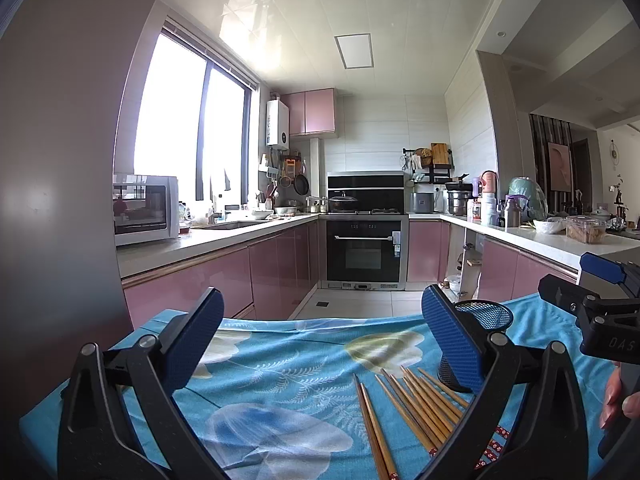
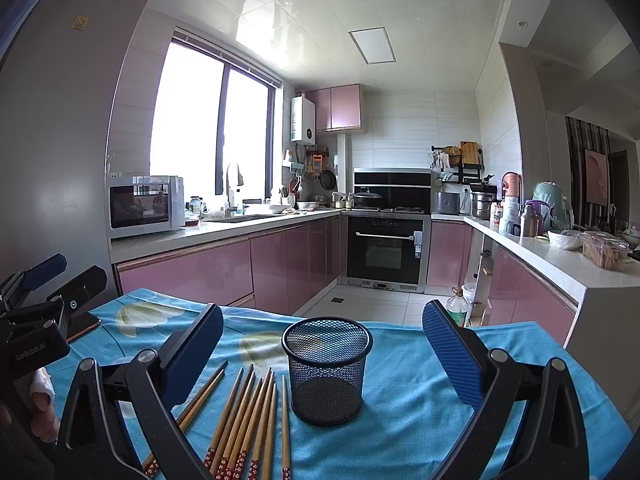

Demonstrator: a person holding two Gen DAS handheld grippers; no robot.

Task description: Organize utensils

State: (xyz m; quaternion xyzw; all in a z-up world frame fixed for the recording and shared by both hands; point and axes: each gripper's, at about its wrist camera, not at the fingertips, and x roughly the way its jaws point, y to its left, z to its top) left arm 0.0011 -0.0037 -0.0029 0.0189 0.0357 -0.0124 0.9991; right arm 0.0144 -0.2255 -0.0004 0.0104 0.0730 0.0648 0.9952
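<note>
A loose row of brown wooden chopsticks [image 2: 248, 420] with red flower-patterned ends lies flat on the turquoise floral tablecloth [image 2: 408, 400], tips pointing away, some touching, two set slightly apart on the left. Just beside them on the right stands an upright black wire-mesh cylindrical holder [image 2: 327, 372], with nothing visible inside. The left gripper [image 1: 320, 344] and the right gripper [image 2: 322, 354] both hover above the cloth, blue-padded jaws spread wide, gripping nothing.
</note>
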